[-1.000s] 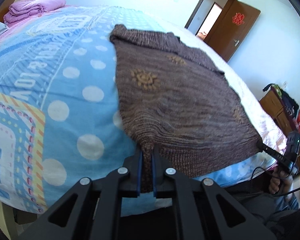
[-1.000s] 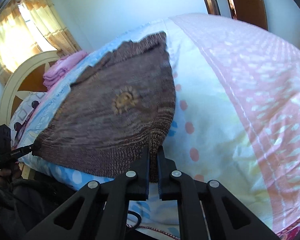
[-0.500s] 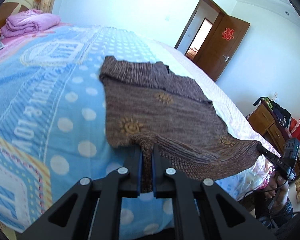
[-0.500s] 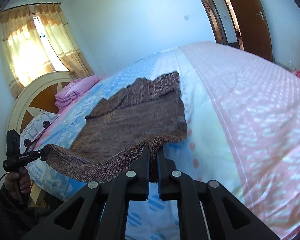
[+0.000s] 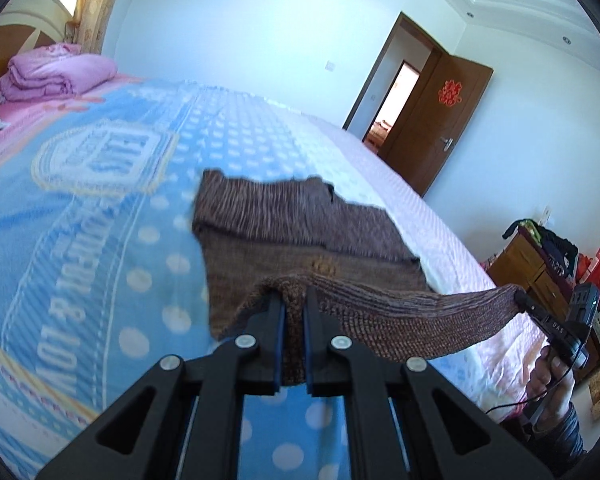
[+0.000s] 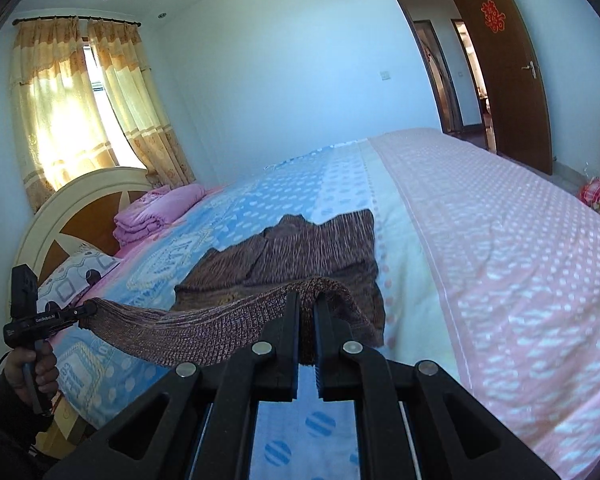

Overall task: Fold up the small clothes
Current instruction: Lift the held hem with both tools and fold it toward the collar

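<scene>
A brown knitted sweater [image 5: 300, 224] lies on the bed, its far part flat and its near hem raised. My left gripper [image 5: 294, 300] is shut on the hem's left corner. My right gripper [image 6: 308, 300] is shut on the other corner of the sweater [image 6: 292, 252]. The ribbed hem hangs stretched in the air between both grippers. In the left wrist view the right gripper [image 5: 524, 300] shows at the far right, held by a hand [image 5: 548, 372]. In the right wrist view the left gripper [image 6: 88, 310] shows at the left, held by a hand [image 6: 36, 368].
The bed carries a blue dotted cover [image 5: 80, 240] and a pink one [image 6: 500, 264]. Folded pink bedding [image 5: 56, 72] and a pillow [image 6: 72, 276] lie by the headboard [image 6: 80, 216]. A wooden dresser with clutter [image 5: 540, 264] stands at the right. A brown door [image 5: 440, 128] is open.
Both grippers have risen with the sweater's hem, which has left the bed and now hangs taut between them. The views have tilted up, showing more of the room.
</scene>
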The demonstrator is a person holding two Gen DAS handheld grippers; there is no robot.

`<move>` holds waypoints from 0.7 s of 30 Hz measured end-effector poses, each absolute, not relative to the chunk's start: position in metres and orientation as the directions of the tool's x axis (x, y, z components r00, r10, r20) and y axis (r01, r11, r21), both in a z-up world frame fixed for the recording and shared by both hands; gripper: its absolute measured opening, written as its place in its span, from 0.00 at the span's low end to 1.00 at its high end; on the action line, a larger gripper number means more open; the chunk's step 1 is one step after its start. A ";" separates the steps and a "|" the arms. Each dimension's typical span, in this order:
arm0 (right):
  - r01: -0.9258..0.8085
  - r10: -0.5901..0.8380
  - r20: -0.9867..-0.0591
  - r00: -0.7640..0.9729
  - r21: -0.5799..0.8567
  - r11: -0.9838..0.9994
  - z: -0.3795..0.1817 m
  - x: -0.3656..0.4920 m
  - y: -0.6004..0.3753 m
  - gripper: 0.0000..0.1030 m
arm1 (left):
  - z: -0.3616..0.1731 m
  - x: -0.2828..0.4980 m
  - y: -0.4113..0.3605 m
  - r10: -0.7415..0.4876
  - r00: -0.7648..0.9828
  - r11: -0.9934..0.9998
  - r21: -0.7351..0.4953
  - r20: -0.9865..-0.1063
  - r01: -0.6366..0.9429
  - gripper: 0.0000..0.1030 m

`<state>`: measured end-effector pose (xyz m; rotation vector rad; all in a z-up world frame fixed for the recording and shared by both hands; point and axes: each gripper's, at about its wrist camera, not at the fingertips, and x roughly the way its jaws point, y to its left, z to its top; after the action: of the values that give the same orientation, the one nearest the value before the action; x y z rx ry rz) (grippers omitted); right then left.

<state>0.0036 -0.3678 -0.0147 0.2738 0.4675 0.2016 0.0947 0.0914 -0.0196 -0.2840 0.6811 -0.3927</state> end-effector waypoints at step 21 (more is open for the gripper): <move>-0.127 0.241 -0.391 0.888 0.296 0.947 0.032 0.126 -0.361 0.05 | 0.018 0.190 0.084 -0.371 0.764 0.924 -0.293 -0.528 0.246 0.08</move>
<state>0.1258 -0.3612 0.0318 0.2678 0.4381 0.1934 0.1901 0.0844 0.0185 -0.2116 0.6160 -0.3379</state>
